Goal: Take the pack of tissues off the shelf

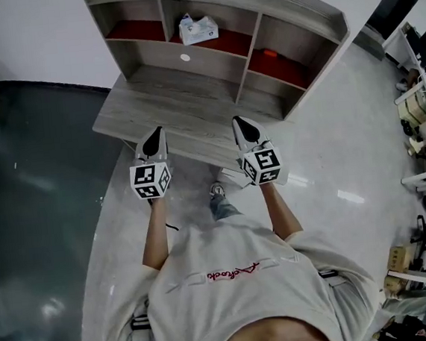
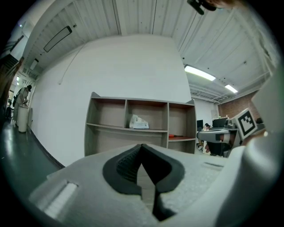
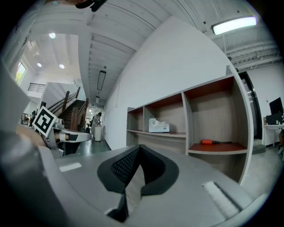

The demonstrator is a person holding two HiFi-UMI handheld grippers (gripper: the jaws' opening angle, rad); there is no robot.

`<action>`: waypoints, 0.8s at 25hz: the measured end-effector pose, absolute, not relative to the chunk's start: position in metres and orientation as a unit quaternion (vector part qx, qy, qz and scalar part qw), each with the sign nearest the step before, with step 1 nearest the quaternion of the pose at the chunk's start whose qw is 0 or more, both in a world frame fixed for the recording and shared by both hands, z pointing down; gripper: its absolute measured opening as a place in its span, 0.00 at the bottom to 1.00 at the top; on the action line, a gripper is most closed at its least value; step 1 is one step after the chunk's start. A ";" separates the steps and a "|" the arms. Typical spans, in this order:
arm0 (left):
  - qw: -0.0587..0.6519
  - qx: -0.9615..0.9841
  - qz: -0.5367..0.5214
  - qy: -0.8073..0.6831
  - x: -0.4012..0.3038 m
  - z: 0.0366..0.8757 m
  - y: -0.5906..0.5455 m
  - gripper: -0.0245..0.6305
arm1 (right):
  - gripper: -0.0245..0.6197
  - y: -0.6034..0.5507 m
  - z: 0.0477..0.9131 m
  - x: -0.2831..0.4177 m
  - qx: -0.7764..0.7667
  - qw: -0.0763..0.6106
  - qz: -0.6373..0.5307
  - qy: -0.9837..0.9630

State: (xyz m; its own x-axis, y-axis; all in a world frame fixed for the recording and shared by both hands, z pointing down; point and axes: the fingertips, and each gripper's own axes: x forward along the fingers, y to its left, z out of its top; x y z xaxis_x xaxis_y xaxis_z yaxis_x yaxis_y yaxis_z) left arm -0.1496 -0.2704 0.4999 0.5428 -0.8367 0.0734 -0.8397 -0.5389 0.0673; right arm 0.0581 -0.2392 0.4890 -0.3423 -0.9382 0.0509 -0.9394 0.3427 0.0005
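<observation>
A white pack of tissues (image 1: pixel 198 29) (image 2: pixel 139 122) (image 3: pixel 159 126) lies in the middle compartment of a wooden shelf unit (image 1: pixel 288 16) that stands on a desk. My left gripper (image 1: pixel 155 136) (image 2: pixel 141 146) hovers over the desk's near edge, shut with nothing in it. My right gripper (image 1: pixel 241 123) (image 3: pixel 139 147) is level with it to the right, jaws also closed and empty. Both point toward the shelf and stay well short of the tissues.
A red-handled tool (image 1: pixel 271 52) (image 3: pixel 216 142) lies in the right compartment. The wooden desk top (image 1: pixel 169 106) spreads in front of the shelf. A white wall stands behind. Racks with clutter (image 1: pixel 419 131) line the right side of the room. A person (image 2: pixel 22 95) stands far off at the left.
</observation>
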 end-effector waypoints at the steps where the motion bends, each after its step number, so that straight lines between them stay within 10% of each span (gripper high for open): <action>1: 0.048 0.877 0.016 -0.478 -0.146 0.499 -0.281 0.04 | 0.05 -0.249 0.488 0.061 0.572 0.021 0.013 -0.820; 20: 0.034 0.870 0.014 -0.491 -0.081 0.468 -0.445 0.04 | 0.05 -0.408 0.478 0.116 0.547 0.027 0.005 -0.837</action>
